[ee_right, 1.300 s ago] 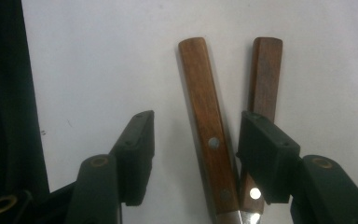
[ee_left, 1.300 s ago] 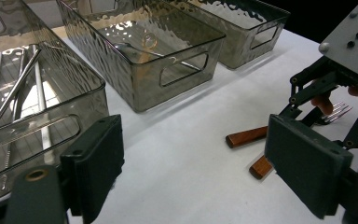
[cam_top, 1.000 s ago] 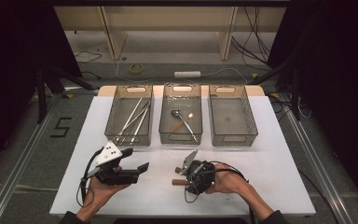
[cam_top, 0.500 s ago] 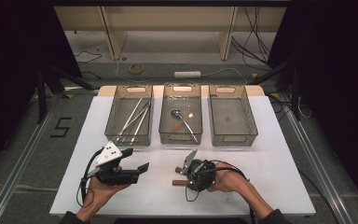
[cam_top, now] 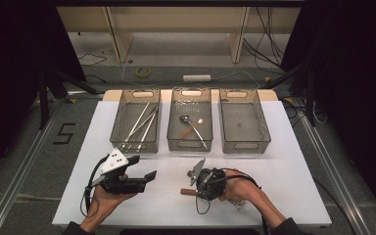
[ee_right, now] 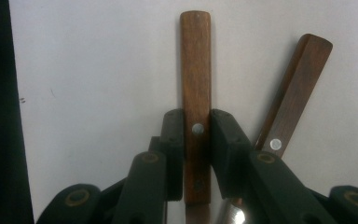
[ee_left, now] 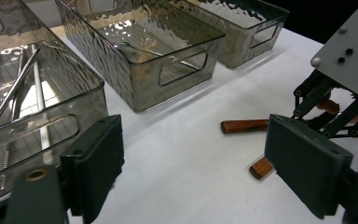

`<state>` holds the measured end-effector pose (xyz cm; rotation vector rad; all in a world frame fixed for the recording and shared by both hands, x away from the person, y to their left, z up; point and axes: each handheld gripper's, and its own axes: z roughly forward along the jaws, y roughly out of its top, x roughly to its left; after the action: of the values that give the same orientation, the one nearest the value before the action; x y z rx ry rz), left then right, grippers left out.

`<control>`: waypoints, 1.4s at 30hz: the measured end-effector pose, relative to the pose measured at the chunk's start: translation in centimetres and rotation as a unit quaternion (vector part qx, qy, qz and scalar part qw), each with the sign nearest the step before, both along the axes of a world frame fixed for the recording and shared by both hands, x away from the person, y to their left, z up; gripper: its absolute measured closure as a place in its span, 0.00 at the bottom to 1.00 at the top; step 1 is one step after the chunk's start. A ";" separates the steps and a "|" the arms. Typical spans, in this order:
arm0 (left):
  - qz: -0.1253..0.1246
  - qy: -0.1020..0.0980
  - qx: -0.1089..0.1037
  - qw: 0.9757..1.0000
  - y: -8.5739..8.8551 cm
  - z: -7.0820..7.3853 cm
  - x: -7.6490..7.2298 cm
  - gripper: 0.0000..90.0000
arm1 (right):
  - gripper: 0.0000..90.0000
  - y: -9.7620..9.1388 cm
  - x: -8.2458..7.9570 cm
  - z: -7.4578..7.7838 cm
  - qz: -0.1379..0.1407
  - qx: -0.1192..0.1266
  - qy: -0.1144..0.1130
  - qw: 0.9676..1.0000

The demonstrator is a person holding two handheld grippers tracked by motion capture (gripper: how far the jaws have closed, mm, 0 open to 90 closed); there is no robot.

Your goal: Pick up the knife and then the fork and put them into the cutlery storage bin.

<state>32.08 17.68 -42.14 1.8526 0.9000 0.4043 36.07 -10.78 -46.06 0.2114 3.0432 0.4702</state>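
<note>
1. High view: your right hand-held gripper [cam_top: 194,183] lies low on the white bench [cam_top: 293,161] in front of the middle bin [cam_top: 190,147], jaws pointing toward your left, set over two wooden-handled knives [cam_top: 187,191] whose handle ends poke out beside it. The three bins look like sorting trays: the left bin [cam_top: 138,146] holds long metal rods or straws [cam_top: 142,125], the middle bin a spoon [cam_top: 192,128], and the right bin [cam_top: 245,146] has no such pieces, so it is probably meant for the knives. Your left hand-held gripper [cam_top: 144,175] sits well apart from them, held just above the bench, likely waiting its turn

2. Left gripper view: its jaws stand wide apart with nothing between them. Beyond them, two brown handle ends [ee_left: 244,125] lie on the bench under your right hand-held gripper [ee_left: 326,107], so this hand is kept clear of the pick

3. Right gripper view: the jaws have just been closing, and the pads [ee_right: 173,140] now press on both flat sides of the upright wooden handle [ee_right: 196,70] near its rivet [ee_right: 197,129]. You've taken it close to the blade end, probably to keep the knife from swinging when lifted. The second handle [ee_right: 296,88] leans just beside the right jaw, outside the grip, so only one knife should come up
</note>
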 end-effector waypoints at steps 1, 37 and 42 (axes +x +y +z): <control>0.000 0.000 -0.001 1.000 0.0 0.0 0.0 0.21 | 0.85 0.0 0.0 0.0 0.000 0.001 0.000 1.000; 0.004 -0.003 -0.002 1.000 0.0 0.1 -0.1 0.21 | 0.85 -4.4 2.5 4.3 -0.128 0.128 -0.020 0.983; 0.004 -0.004 -0.001 1.000 0.1 0.1 0.0 0.21 | 0.85 -5.3 2.9 4.9 -0.146 0.147 -0.019 0.978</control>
<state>32.03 17.75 -42.06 1.8446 0.9032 0.4148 38.97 -16.11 -41.21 0.6437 2.8216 0.8819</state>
